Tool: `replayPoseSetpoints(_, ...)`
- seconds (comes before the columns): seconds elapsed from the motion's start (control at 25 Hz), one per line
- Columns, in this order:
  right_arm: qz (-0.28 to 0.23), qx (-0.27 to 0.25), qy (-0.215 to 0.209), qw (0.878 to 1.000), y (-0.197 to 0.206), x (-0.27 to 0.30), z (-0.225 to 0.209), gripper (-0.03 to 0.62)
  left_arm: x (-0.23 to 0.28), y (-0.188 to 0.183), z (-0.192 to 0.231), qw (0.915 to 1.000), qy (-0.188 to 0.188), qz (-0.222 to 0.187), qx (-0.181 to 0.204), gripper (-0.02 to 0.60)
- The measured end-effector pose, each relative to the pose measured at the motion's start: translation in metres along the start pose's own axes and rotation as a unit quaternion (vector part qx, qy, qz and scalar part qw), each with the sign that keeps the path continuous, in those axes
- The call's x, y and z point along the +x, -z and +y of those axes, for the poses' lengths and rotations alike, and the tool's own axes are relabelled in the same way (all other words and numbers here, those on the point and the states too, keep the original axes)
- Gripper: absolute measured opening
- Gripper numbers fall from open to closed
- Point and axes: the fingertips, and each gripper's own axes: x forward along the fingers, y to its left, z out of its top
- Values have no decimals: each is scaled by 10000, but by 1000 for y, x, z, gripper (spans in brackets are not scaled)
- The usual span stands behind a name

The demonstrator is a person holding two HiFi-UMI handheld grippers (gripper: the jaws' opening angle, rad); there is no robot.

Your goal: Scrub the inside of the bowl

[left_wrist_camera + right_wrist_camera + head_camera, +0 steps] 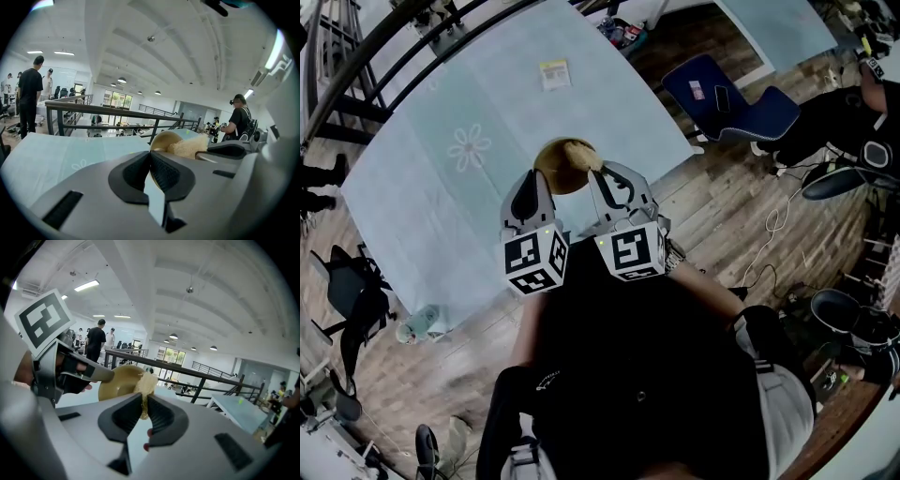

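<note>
While the left hand-held gripper pinches the tan round bowl steady by its rim, the right hand-held gripper clamps a pale fibrous scrubber inside it.

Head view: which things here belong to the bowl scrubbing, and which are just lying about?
In the job:
- bowl, gripped at its rim by the left tool
- scrub pad, clamped in the right tool, at the bowl

Lying about:
- yellow card on the table
- blue chair beside the table
</note>
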Motion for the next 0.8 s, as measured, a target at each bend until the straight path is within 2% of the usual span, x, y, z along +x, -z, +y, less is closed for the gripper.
replayPoseSetpoints(0.12,-192,286,-55,9994,-11,-4,-3,43,0,-2,3,10000,-40,-49,-77,21)
replayPoseSetpoints(0.36,-445,1461,-574,9866,-31,-11,1,43,1,-7,14,9997,-165,-96,-170,20)
replayPoseSetpoints(0.8,-303,1758,-1284,9756,-32,-10,41,43,4,-7,-4,9993,-25,-190,-327,20)
